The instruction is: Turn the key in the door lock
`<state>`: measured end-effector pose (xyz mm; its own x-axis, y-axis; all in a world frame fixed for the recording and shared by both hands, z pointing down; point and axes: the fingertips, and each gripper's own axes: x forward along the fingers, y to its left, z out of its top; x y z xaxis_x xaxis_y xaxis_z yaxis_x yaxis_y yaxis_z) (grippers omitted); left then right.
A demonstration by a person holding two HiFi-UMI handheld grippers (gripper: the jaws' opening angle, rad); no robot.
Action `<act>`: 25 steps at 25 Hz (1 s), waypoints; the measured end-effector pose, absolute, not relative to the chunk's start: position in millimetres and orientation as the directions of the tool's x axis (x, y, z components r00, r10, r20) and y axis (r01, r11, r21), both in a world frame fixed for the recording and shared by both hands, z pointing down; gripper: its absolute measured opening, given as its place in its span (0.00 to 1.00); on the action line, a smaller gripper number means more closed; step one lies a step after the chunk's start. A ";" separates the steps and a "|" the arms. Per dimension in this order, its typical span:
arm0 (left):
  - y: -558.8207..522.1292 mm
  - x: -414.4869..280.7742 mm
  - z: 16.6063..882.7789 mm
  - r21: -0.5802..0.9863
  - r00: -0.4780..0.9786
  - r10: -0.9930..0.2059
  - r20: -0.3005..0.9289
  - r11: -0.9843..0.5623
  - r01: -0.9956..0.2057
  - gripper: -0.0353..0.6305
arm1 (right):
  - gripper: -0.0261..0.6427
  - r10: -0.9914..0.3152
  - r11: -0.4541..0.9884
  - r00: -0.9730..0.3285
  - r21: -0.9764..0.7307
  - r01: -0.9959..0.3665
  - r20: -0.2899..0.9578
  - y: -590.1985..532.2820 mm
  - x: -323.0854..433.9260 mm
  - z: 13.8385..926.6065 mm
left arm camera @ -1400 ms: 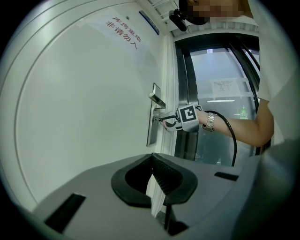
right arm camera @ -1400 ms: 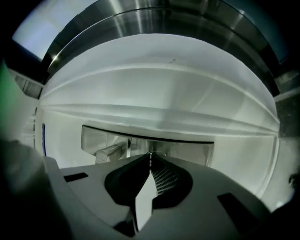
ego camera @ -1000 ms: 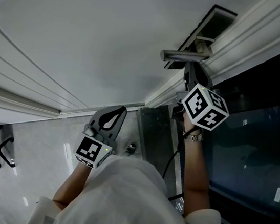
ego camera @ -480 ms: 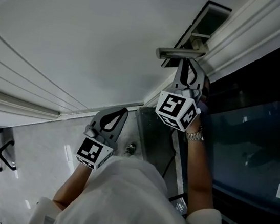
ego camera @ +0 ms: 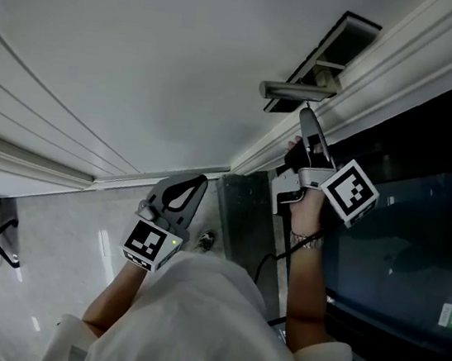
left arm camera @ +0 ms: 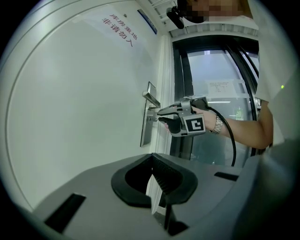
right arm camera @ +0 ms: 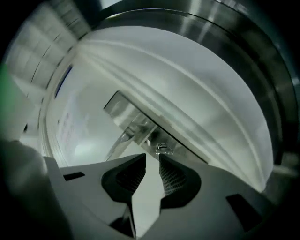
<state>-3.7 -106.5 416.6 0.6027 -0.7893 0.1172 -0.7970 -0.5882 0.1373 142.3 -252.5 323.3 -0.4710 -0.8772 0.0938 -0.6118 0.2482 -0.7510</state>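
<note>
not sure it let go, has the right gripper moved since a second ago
Yes. The right gripper rolled, its cube swinging down-right from the door handle; its jaws have just been opening, empty.

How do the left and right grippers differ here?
The grey left gripper has its jaws together; the grey right gripper has them apart, having just been opening. The left gripper is held back from the white door; the right one's tips are close to the silver lock plate. Both are empty.

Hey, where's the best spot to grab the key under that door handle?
The key's small shiny head, the only part that stands out of the lock plate. Come straight at the door, just below the lever handle, which overhangs it.
</note>
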 end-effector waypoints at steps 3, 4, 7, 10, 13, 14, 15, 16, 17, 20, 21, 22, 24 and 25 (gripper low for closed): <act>-104.9 -2.3 416.1 0.137 0.603 -0.790 0.116 -0.588 -0.797 0.06 | 0.14 -0.863 0.171 -0.505 -0.940 -0.295 0.001 -263.0 151.5 333.2; -104.4 -2.5 416.6 0.137 0.602 -0.789 0.118 -0.588 -0.797 0.06 | 0.14 -0.861 0.155 -0.507 -0.961 -0.227 -0.018 -264.3 153.5 336.8; -105.5 -6.5 419.4 0.138 0.596 -0.793 0.124 -0.581 -0.802 0.06 | 0.14 -0.861 0.105 -0.506 -0.991 -0.085 -0.047 -269.8 154.9 345.1; -103.4 -10.4 419.4 0.142 0.589 -0.798 0.126 -0.573 -0.807 0.06 | 0.14 -0.857 0.068 -0.509 -0.996 0.053 -0.086 -274.2 146.5 341.3; -102.0 -8.4 419.2 0.139 0.592 -0.795 0.129 -0.577 -0.805 0.06 | 0.13 -0.850 0.088 -0.518 -0.995 0.038 -0.095 -279.7 140.4 336.2; -103.2 -6.2 420.2 0.139 0.596 -0.792 0.130 -0.581 -0.802 0.06 | 0.14 -0.849 0.094 -0.522 -0.996 0.012 -0.087 -282.7 140.4 336.7; -104.6 -4.0 421.3 0.140 0.600 -0.789 0.131 -0.584 -0.800 0.06 | 0.14 -0.847 0.100 -0.526 -0.995 -0.022 -0.073 -285.2 140.8 337.4; -105.5 -2.1 422.3 0.143 0.603 -0.787 0.132 -0.587 -0.797 0.06 | 0.14 -0.845 0.108 -0.531 -0.992 -0.066 -0.057 -286.7 141.1 337.6; -105.9 -0.6 422.9 0.145 0.606 -0.784 0.132 -0.589 -0.795 0.06 | 0.14 -0.842 0.120 -0.538 -0.986 -0.116 -0.040 -287.3 140.9 337.4; -105.1 4.4 423.0 0.145 0.617 -0.776 0.133 -0.601 -0.786 0.06 | 0.14 -0.830 0.172 -0.558 -0.950 -0.261 0.004 -287.1 139.5 335.4; -104.4 6.2 422.6 0.143 0.622 -0.772 0.132 -0.606 -0.783 0.06 | 0.14 -0.829 0.184 -0.558 -0.936 -0.299 0.015 -286.7 139.4 334.8; -103.8 7.5 422.1 0.140 0.625 -0.769 0.132 -0.610 -0.780 0.06 | 0.15 -0.832 0.194 -0.555 -0.921 -0.337 0.027 -286.6 139.6 334.5; -103.3 8.2 421.5 0.136 0.627 -0.768 0.131 -0.613 -0.778 0.06 | 0.15 -0.840 0.212 -0.540 -0.880 -0.425 0.058 -286.7 139.8 334.5; -103.2 7.6 421.2 0.136 0.626 -0.768 0.131 -0.612 -0.779 0.06 | 0.15 -0.843 0.221 -0.532 -0.852 -0.474 0.076 -286.6 139.4 334.4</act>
